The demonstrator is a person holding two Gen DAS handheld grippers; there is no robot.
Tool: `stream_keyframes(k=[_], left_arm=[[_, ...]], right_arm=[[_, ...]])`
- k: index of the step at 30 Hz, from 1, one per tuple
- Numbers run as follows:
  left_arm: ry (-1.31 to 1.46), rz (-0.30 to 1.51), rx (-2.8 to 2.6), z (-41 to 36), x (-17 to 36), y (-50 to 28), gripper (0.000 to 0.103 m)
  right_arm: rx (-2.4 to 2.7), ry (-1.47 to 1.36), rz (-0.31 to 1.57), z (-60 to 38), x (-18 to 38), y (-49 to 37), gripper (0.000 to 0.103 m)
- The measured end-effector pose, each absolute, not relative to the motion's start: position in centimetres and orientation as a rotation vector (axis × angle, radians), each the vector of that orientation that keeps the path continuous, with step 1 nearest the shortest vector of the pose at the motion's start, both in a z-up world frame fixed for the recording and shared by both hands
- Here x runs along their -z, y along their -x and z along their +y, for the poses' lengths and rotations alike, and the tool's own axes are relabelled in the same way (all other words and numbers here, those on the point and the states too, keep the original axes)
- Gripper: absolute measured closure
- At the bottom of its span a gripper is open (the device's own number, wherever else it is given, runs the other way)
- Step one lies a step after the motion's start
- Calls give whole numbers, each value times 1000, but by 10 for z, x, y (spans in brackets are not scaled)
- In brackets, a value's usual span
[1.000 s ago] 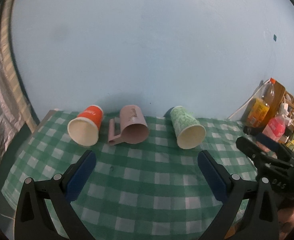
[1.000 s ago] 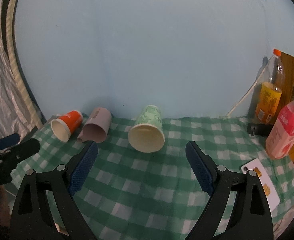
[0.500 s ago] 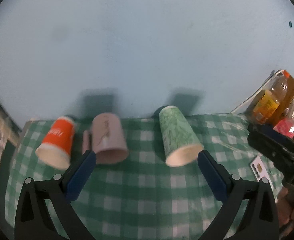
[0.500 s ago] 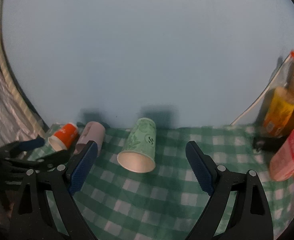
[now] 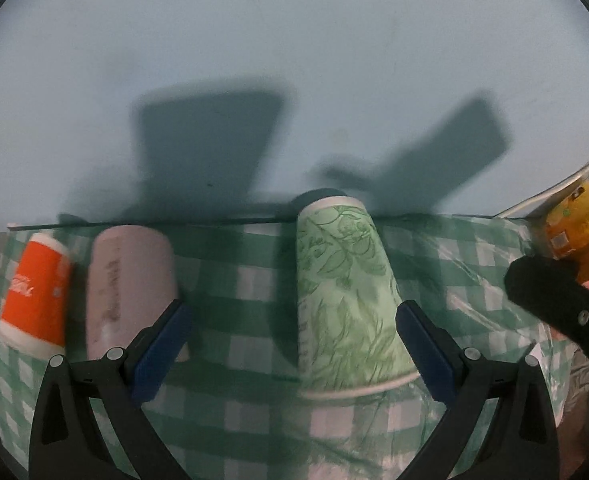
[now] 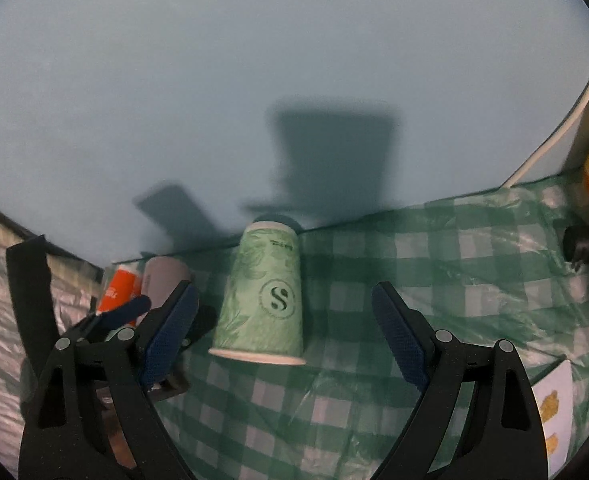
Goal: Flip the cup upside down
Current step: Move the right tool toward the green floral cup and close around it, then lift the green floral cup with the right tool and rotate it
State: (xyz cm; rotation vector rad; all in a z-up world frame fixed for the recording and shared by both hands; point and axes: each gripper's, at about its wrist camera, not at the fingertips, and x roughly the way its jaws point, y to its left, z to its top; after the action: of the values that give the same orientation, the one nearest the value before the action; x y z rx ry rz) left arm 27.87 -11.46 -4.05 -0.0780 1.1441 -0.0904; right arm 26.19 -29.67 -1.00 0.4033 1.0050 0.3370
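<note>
Green paper cup (image 6: 264, 294) lies on its side on the checked tablecloth (image 6: 434, 264), its closed bottom towards the pale blue wall (image 6: 254, 80) and its open rim towards the cameras. In the right wrist view it sits between the two blue pads of the right tongs (image 6: 284, 334), nearer the left pad, with clear gaps on both sides; those tongs are wide apart and hold nothing. In the left wrist view the same cup (image 5: 346, 300) fills the right half of the gap of the left tongs (image 5: 292, 350), whose pads are also spread apart and empty; the right pad looks just beside the cup's rim, though whether it touches I cannot tell.

Left of the green cup, apart from it, lie a pink mug (image 5: 128, 284) and an orange cup (image 5: 34, 296), side by side and also tipped over. An orange drink bottle (image 5: 574, 228) stands at the right edge of the cloth, with a white cable (image 6: 558, 136) running up the wall near it.

Judging by this, the step in hand is the approach: both tongs are lined up on the green cup and neither has closed yet. The next move calls for one pair to centre on the cup's body, close gently enough not to crush the thin paper, lift it, turn it rim-down and set it flat on the cloth
</note>
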Motion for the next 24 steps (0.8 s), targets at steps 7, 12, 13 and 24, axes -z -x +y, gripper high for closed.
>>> stream_keyframes(k=[7,12,13,24], left_arm=[[58,1214,120,-132,63,-298,1],[93,1262,136,-140,80,-310,1],[99,1271,143,-140,82,-312,4],[135,1322,209,-133,92,-313,26]], right_arm=[[-297,-469,1081,-306,33,-282,14],[-254,-482,1084,-316,40,-283,14],[-253,-478,1085,-317,39,-282,14],[-255,-457,1101,-316,46,-275,14]])
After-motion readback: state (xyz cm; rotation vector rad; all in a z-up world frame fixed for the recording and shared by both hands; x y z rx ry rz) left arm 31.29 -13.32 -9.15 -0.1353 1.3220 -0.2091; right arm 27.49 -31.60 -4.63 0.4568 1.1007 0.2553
